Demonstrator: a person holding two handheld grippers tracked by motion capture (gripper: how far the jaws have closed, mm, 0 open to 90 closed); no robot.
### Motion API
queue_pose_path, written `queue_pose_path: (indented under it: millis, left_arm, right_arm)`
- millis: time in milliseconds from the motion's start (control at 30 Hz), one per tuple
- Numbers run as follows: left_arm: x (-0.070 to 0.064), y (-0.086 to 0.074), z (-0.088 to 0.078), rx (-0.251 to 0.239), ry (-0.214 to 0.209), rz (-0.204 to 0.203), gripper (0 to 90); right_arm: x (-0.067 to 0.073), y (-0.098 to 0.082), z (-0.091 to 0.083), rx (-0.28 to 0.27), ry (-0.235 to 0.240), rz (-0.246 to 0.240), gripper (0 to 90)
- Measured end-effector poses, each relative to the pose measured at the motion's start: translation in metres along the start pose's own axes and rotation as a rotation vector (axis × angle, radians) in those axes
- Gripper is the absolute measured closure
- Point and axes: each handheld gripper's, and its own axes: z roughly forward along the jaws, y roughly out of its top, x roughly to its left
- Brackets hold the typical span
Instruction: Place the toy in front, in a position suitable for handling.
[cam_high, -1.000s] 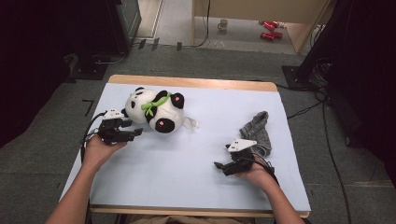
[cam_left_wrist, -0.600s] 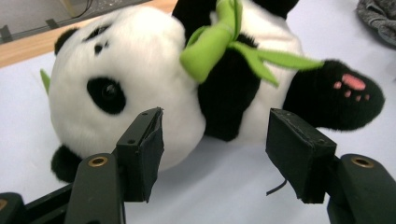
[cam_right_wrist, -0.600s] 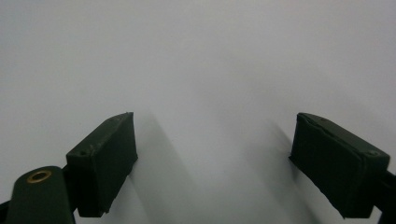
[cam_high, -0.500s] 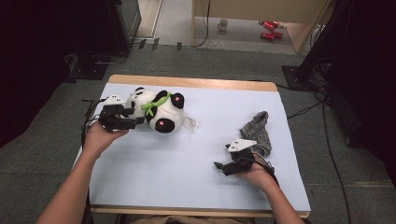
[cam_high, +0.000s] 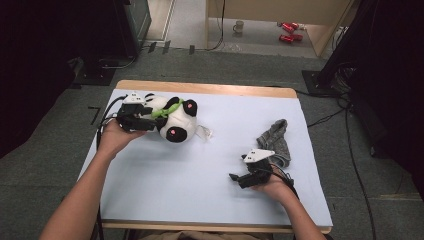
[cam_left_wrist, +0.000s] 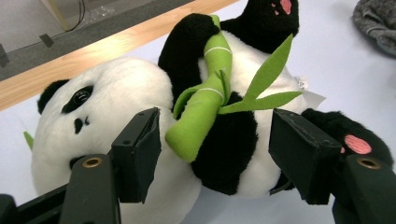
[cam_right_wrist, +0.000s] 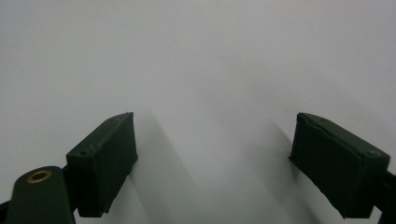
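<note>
Reaching in with my left gripper (cam_high: 145, 120) at the far-left corner of the table (cam_high: 200, 200); its jaws have just been opening wider and now stand spread on either side of the plush panda (cam_high: 172, 119), pads not pressing. Panda lies on its side near the far edge, green felt bamboo (cam_left_wrist: 201, 112) across its chest.

Step in hand, as I judge it: lining up a grasp on the toy's middle. Next move calls for pushing the jaws a little further around the body, then closing on the soft bulk rather than on the bamboo alone, which would likely slip or pull.

Mid-table is bare blue-white surface. Further right, a grey sock (cam_high: 277, 140) lies crumpled, and just near it my right gripper (cam_high: 239, 177) rests on the table, jaws released, nothing between them.

Left gripper view gives the panda's face, bamboo and pink paw pads between my pads (cam_left_wrist: 140, 149); high view gives the overall layout instead. Right gripper view: plain tabletop between open pads (cam_right_wrist: 107, 158).
</note>
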Motion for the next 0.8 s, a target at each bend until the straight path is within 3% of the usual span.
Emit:
queue_pose_path:
  millis: [167, 233, 367, 700, 800]
  left_arm:
    - [-0.003, -0.001, 0.012, 0.017, 0.021, 0.016, 34.5]
    - [-0.005, -0.001, 0.013, 0.001, 0.046, 0.016, 37.5]
    - [-0.005, -0.003, 0.015, -0.005, 0.048, 0.005, 43.5]
    - [-0.002, -0.008, 0.021, -0.004, 0.014, -0.015, 49.5]
    - [0.000, -0.009, 0.024, -0.004, -0.006, -0.027, 55.2]
  right_arm:
    - [0.000, 0.000, 0.000, 0.001, 0.000, 0.001, 13.6]
    - [0.000, 0.000, 0.000, 0.001, 0.000, 0.001, 13.6]
    - [0.000, 0.000, 0.000, 0.000, 0.000, 0.000, 13.6]
    - [0.000, 0.000, 0.000, 0.001, 0.000, -0.001, 13.6]
    - [0.000, 0.000, 0.000, 0.001, -0.001, -0.002, 13.6]
